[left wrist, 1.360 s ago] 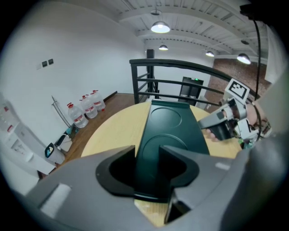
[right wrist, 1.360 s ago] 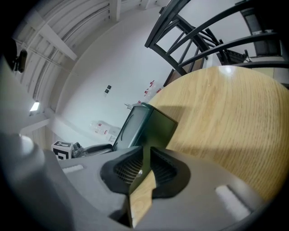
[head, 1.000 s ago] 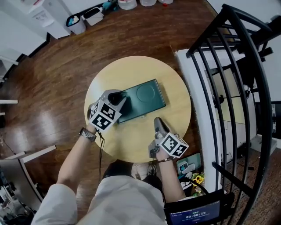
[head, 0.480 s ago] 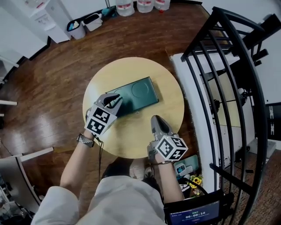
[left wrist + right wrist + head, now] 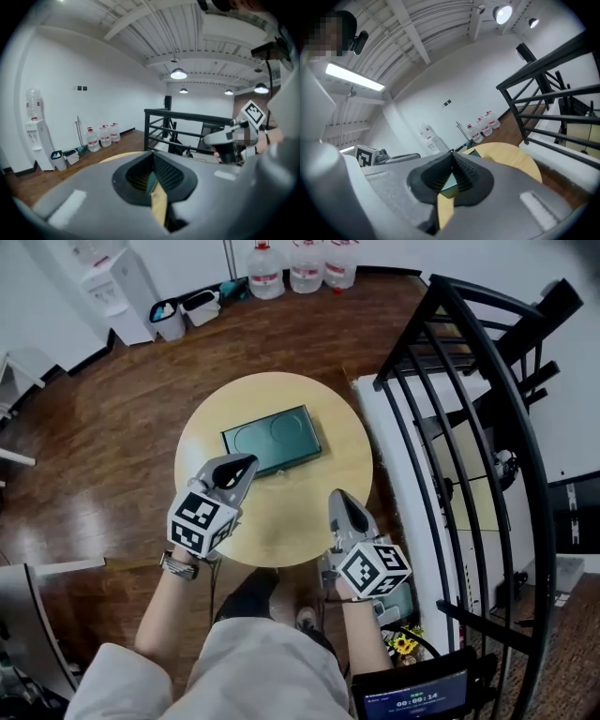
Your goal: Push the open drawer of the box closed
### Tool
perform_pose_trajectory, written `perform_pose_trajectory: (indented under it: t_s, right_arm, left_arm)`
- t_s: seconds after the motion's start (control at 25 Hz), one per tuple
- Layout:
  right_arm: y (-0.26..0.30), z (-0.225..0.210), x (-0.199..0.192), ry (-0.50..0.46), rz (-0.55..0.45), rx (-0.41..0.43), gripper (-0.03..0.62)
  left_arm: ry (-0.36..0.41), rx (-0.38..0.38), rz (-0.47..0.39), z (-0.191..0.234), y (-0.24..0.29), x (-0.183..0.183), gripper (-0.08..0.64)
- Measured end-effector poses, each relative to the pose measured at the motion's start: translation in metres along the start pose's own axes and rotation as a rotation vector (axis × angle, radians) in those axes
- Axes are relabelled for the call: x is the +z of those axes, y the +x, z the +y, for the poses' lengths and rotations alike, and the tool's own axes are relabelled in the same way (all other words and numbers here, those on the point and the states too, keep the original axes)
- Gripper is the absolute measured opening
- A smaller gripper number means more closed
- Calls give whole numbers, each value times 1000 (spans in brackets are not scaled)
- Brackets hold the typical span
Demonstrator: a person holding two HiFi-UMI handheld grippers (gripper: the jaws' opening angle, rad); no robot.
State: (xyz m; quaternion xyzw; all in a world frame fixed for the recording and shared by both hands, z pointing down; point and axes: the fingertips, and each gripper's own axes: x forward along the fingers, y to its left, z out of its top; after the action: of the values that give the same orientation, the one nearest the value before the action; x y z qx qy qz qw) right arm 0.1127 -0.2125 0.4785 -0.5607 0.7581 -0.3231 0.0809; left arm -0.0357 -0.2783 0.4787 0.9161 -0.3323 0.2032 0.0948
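Note:
A dark green flat box (image 5: 272, 440) lies on the round wooden table (image 5: 291, 512), toward its far side. No drawer sticks out of it in the head view. My left gripper (image 5: 246, 461) hovers just in front of the box's near left corner, apart from it, its jaws shut with nothing between them. My right gripper (image 5: 339, 495) is over the table's near right edge, well clear of the box, also shut and empty. In the left gripper view the closed jaws (image 5: 152, 155) point up across the room. A sliver of green box (image 5: 449, 183) shows past the right gripper's closed jaws (image 5: 452, 153).
A black metal railing (image 5: 487, 427) curves along the right side, above a white ledge (image 5: 403, 474). Water bottles (image 5: 302, 263), bins (image 5: 183, 306) and a water dispenser (image 5: 117, 282) stand at the far wall. Dark wooden floor surrounds the table.
The left gripper has drawn back off the box toward the person, and its jaws have closed. The right gripper has also pulled back slightly. The box now looks shorter than a second ago.

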Motion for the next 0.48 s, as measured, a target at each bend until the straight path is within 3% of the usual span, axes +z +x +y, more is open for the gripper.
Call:
perform_pose_trajectory:
  t_s: [0.48]
  right_arm:
    - [-96,58,23,-267,-54,115,3]
  left_arm:
    - [98,86,-122,-92,-98,37,8]
